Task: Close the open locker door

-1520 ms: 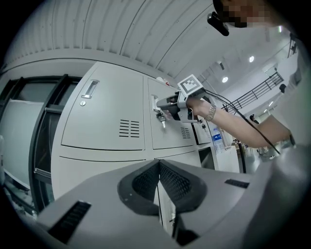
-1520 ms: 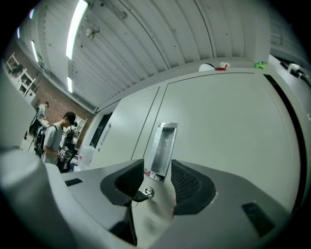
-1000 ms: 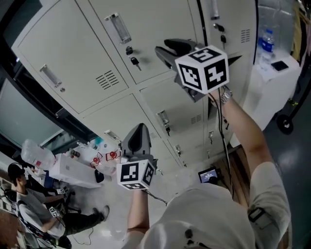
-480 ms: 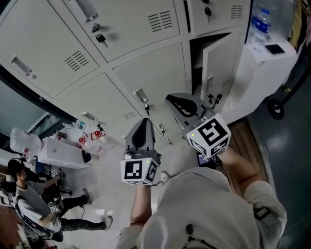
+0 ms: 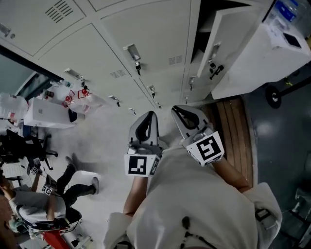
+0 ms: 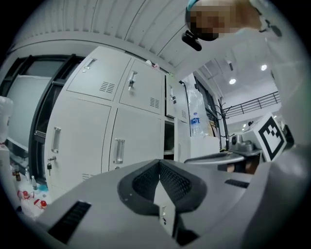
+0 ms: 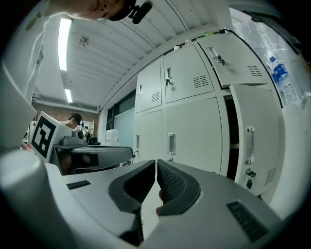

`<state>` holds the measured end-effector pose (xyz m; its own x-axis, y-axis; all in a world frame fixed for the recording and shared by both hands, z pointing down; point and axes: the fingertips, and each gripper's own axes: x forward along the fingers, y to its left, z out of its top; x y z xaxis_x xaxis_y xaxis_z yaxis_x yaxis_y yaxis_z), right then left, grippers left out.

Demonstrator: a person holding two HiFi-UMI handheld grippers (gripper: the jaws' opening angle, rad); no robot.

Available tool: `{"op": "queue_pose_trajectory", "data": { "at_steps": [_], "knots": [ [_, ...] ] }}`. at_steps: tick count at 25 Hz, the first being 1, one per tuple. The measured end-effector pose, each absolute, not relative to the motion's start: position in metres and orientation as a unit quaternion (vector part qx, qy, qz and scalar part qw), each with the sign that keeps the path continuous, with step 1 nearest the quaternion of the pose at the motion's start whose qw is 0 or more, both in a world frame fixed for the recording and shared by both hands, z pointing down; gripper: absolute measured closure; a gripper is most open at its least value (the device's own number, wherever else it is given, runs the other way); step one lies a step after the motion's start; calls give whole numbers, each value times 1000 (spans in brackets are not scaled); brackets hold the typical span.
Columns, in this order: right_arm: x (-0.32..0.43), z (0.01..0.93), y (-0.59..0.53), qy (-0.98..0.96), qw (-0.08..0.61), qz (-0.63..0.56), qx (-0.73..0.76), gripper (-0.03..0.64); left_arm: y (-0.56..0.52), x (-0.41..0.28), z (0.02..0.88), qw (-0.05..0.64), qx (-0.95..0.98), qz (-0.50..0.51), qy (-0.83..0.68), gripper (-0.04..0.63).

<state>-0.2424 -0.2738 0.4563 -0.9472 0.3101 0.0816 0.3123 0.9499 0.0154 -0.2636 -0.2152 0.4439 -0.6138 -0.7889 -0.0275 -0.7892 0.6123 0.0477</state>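
The open locker door (image 5: 224,41) hangs ajar in the bottom row at the upper right of the head view, with its handle and key facing out and a dark opening (image 5: 206,19) beside it. My left gripper (image 5: 151,114) and right gripper (image 5: 176,109) are side by side, low and close to my body, well short of the door. Both point level at the lockers. The left gripper (image 6: 159,163) has its pads together with nothing between them. The right gripper (image 7: 156,163) is shut and empty too, and the door (image 7: 252,141) stands ahead to its right.
A white cabinet (image 5: 262,53) with a water bottle (image 5: 286,9) stands right of the lockers, above a wooden platform (image 5: 233,126). A closed locker door (image 5: 155,39) fills the wall to the left. A person (image 5: 43,204) sits at the lower left near a cluttered table (image 5: 48,109).
Both grippers have dropped from locker height down toward my body, the right one the farthest. My view has tilted down, bringing the open door to the upper right.
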Motion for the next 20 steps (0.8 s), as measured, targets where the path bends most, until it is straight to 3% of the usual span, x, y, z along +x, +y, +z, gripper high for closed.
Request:
{"op": "queue_pose_trajectory", "data": {
  "at_steps": [7, 20],
  "knots": [
    [-212, 487, -270, -989, 31, 42, -140, 581, -215, -238, 486, -41, -445, 43, 893, 588],
    [-208, 494, -288, -993, 22, 36, -114, 581, -249, -231, 491, -42, -486, 44, 872, 588]
  ]
}}
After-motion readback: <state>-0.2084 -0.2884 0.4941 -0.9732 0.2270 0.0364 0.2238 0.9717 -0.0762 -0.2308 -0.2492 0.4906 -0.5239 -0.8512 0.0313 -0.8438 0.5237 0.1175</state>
